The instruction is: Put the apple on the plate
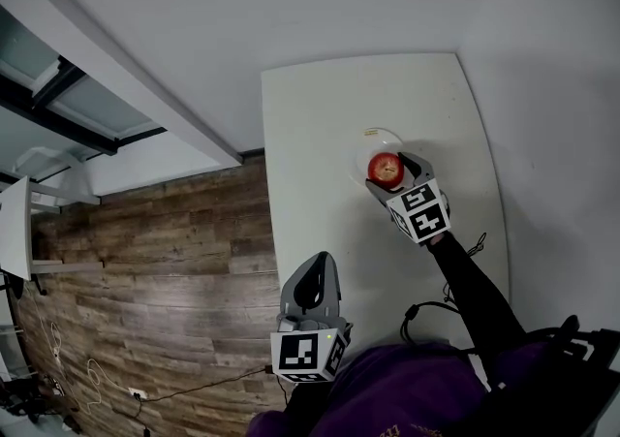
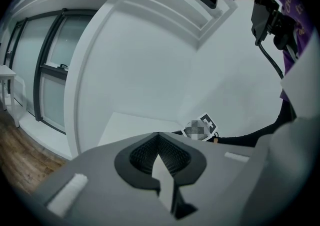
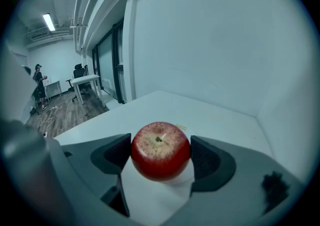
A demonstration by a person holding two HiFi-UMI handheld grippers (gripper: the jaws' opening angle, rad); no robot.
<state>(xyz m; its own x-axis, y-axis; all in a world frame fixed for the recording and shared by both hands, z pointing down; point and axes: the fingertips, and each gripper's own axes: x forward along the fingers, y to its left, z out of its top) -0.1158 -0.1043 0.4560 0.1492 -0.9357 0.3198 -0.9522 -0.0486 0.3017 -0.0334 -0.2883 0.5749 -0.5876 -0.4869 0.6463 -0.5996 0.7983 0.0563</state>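
Clamped red apple between jaws of right gripper, on or just above white plate on white table. Held left gripper closed, empty, well apart, by table's near edge.

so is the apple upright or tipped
Upright: the apple has its stem end on top, gripped between the right gripper's jaws.
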